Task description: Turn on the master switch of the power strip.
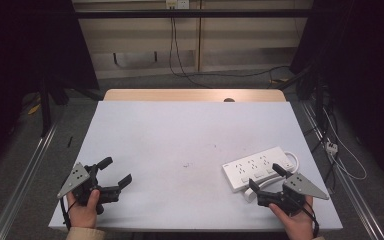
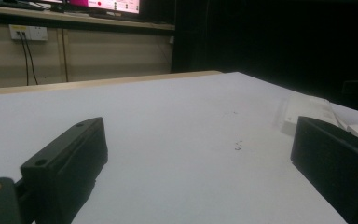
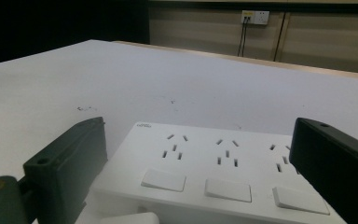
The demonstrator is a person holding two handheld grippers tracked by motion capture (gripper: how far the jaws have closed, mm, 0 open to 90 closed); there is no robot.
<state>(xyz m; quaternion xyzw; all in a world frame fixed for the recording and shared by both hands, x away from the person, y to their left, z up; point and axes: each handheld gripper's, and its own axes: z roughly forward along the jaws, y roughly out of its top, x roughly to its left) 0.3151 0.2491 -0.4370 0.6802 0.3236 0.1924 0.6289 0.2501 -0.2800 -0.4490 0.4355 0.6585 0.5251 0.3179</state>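
Note:
A white power strip (image 1: pixel 258 167) with three sockets and three rocker switches lies on the white table near the front right. Its plug and cord (image 1: pixel 292 159) curl at its right end. My right gripper (image 1: pixel 266 178) rests on the table just in front of the strip, jaws open and standing wide on either side of the power strip (image 3: pixel 214 158), not touching it. My left gripper (image 1: pixel 116 171) sits at the front left, open, with bare tabletop between its jaws. In the left gripper view the power strip (image 2: pixel 307 109) lies far off to the right.
The white table (image 1: pixel 180 135) has a wooden strip along its far edge. Metal rails (image 1: pixel 25 175) run along the floor on both sides. Cables hang from a wall socket (image 1: pixel 176 4) behind the table. A small plug (image 1: pixel 331 146) lies on the floor at the right.

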